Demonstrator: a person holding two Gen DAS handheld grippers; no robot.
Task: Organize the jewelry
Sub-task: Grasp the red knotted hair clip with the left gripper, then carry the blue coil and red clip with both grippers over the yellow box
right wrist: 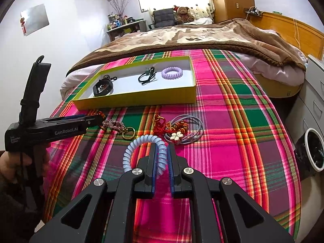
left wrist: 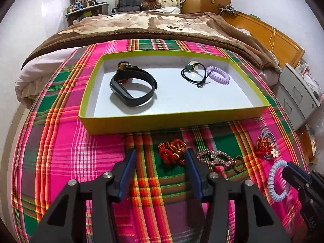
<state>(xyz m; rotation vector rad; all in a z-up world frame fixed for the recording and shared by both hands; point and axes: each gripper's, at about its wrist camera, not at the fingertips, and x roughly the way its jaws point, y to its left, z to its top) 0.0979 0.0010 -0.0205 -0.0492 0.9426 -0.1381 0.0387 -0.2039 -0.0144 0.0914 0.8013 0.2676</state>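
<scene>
Right gripper [right wrist: 162, 158] is clamped on the pale blue coil tie [right wrist: 141, 151], pinching 1 side of the loop while the rest lies on the plaid cloth [right wrist: 232, 121]. Left gripper [left wrist: 160, 162] stands open and holds nothing; the red beaded bracelet [left wrist: 172, 151] sits between its fingertips, untouched. Yellow box [left wrist: 172, 119] lies just beyond, already holding 4 pieces. Advice: lift the coil straight up before travelling, clear the box wall, release over bare floor near the lilac coil tie [left wrist: 218, 75].
</scene>
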